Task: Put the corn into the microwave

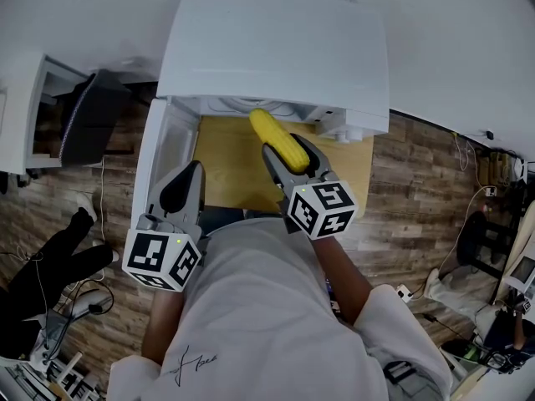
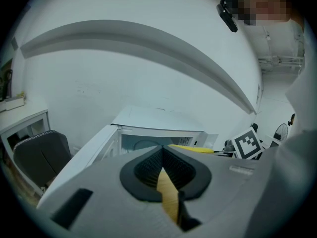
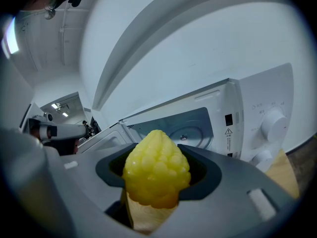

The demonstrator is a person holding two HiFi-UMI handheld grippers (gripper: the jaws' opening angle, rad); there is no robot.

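While right gripper (image 1: 287, 154) fingers are clamping corn (image 1: 276, 136), cob is pointing far, toward open microwave (image 1: 276, 48); left gripper (image 1: 195, 170) closed, empty.

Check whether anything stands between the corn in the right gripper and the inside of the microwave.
Nothing visible does. The microwave has its door swung open to the left, the cavity shows only its turntable, and the corn, clamped in the right gripper, points straight at the opening.

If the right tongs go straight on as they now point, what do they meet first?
Probably the inside of the open microwave: the corn in the right tongs points into it, nothing between. Depth is unclear; its turntable likely comes first.
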